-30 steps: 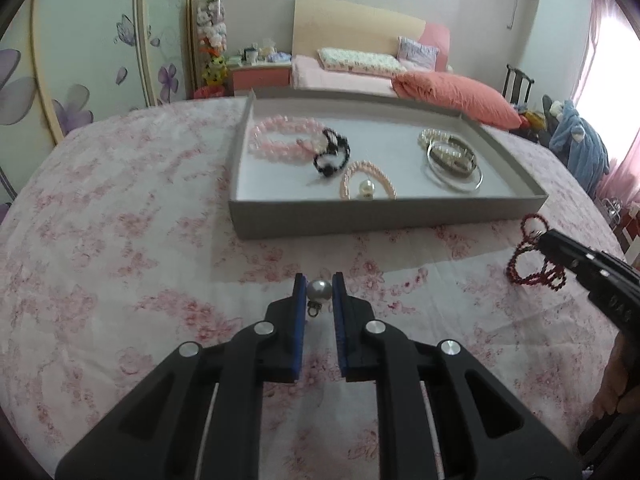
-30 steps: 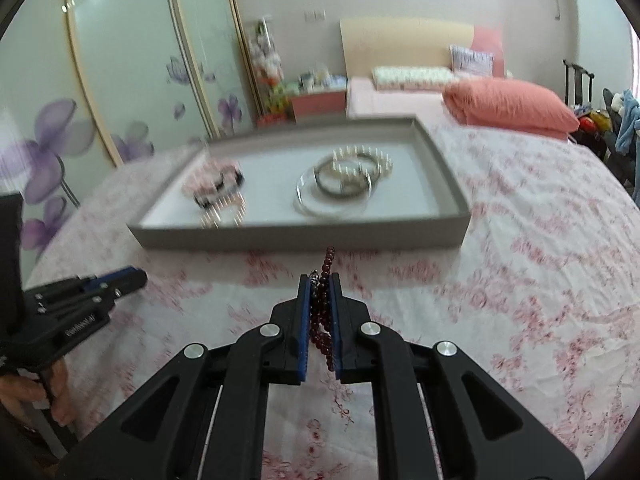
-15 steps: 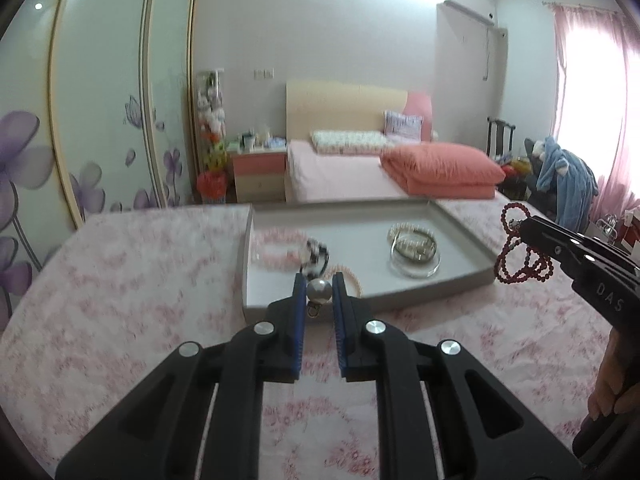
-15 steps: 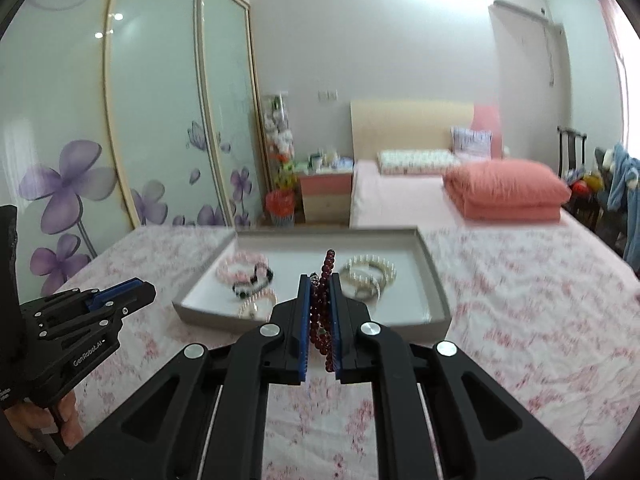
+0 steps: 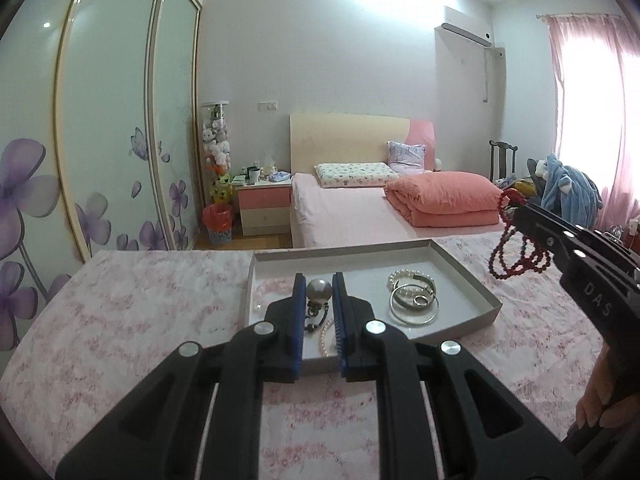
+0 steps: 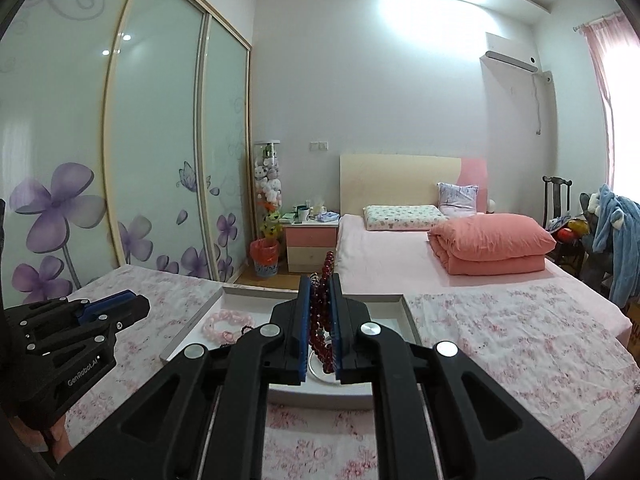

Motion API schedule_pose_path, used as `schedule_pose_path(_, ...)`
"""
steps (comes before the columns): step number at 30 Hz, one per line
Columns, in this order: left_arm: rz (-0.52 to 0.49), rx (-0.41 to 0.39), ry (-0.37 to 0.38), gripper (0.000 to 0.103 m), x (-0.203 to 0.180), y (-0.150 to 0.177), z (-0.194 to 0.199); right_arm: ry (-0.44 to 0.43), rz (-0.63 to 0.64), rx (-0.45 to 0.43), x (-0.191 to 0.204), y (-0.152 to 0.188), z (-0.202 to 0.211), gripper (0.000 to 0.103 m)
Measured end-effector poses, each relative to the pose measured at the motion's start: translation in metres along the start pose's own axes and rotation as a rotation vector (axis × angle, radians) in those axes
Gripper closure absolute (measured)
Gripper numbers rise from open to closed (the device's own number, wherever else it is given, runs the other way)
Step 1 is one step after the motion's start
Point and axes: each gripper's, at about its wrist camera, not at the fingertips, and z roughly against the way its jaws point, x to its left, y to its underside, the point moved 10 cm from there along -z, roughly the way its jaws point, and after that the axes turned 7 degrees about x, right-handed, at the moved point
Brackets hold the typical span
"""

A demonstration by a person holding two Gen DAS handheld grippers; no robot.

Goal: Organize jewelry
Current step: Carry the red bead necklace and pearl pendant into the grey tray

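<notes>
Two pieces in carry, one per hand-held gripper. Left hand-held gripper [image 5: 319, 292]: jaws closed on a grey pearl pendant [image 5: 319, 290], raised above the near edge of the grey tray [image 5: 486, 298]. Right hand-held gripper [image 6: 319, 312]: jaws pinching a dark red bead strand [image 6: 320, 334], loops hanging, also above the tray. Step judged: transport to tray. Next: lower each into bare tray floor, clear of the silver bangles [image 5: 414, 306], then release. Both grippers level, pointing forward.

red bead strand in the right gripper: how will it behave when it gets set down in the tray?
Probably floppy: the red bead strand droops in loose loops below the right gripper, so it should pile up rather than hold shape. It may swing in transit, since most of it hangs free. Round beads could slide some on the tray floor.
</notes>
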Motion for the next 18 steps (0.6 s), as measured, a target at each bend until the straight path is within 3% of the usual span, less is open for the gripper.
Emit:
schedule_pose_path(13,0.007,0.001,0.008,0.089,-0.002,-0.018,-0.035,0.005,-0.003,0.017,0.0,-0.007,-0.037,0.093)
schedule_pose_path(18,0.01,0.026,0.018,0.089,-0.003,-0.019,-0.058,-0.018,-0.02,0.06,0.003,-0.002,-0.061,0.093)
